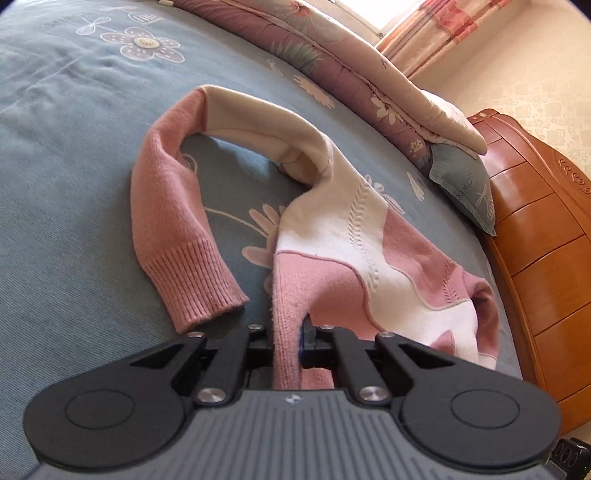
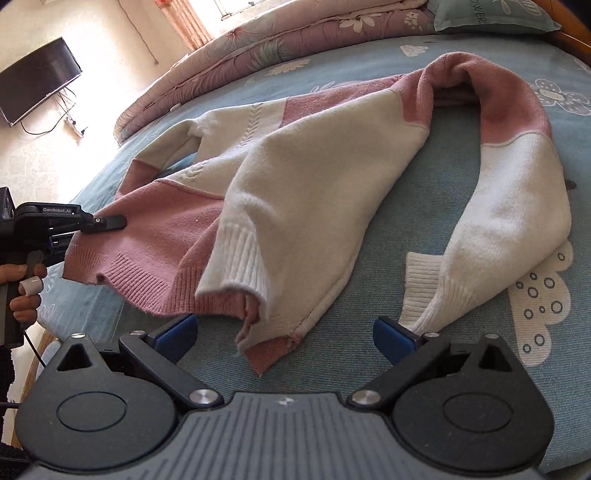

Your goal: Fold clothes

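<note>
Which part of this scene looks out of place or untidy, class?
The pink and cream sweater lies crumpled on the bedsheet, sleeves bent and curled rather than spread flat. The left gripper pinches its pink hem, lifting that edge. The right gripper is open and holds nothing.

Sweater (image 1: 332, 258) hem hidden inside left tool (image 1: 291, 343), pillow (image 2: 491, 14) cut by top edge

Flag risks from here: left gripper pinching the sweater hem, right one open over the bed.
1. The left gripper is shut on only a thin pink edge of the sweater; the knit could slip out or stretch as it lifts.
2. The right gripper is open and holds nothing, so one-sided lifting may bunch the body.
3. Both sleeves, one, lie loose on the bed sheet and could drag into the fold.
</note>
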The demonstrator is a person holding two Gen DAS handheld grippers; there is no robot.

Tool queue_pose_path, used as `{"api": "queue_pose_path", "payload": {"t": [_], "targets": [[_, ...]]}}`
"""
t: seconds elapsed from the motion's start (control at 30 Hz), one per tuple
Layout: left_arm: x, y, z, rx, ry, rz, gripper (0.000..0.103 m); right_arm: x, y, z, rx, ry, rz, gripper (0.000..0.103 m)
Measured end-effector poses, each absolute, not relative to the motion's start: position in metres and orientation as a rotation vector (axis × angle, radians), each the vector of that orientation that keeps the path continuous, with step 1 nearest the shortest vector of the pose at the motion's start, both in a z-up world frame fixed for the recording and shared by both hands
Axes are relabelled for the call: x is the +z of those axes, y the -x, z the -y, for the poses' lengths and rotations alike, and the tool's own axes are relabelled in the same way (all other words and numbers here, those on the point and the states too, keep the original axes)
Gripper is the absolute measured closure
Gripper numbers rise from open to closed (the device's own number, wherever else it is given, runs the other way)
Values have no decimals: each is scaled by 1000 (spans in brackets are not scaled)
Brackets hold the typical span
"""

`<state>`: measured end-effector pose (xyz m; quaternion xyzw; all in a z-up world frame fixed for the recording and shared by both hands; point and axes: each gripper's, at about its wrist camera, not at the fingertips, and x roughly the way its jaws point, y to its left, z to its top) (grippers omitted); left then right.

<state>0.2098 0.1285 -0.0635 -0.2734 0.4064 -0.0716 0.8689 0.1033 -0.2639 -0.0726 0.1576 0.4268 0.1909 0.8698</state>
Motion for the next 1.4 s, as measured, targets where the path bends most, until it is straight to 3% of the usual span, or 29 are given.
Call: {"api": "queue_pose_path", "payload": {"t": [0.4,1.17,1.2,1.27,1.37,1.4], "targets": [[-102,-232,-131,-134,581,-942,98,-112,-117,317,449,-956,-901,0],[-115,-231,-143,-171,680,-919,95,-118,-171,309,370,-1162,-868,0],[-115,-231,-143,-171,685,-917,94,-117,-168,308,371,-1141,-860,3],[-117,-231,-145,-176,695,-914,94,-119,-158,308,334,-1093,-848,20],[-118,-231,-146,-184,706,-909,94,-141,-144,330,227,-1231,-816,66],[-118,-231,-146,-187,703,-909,94,-150,-143,335,200,-1292,-821,90]]}}
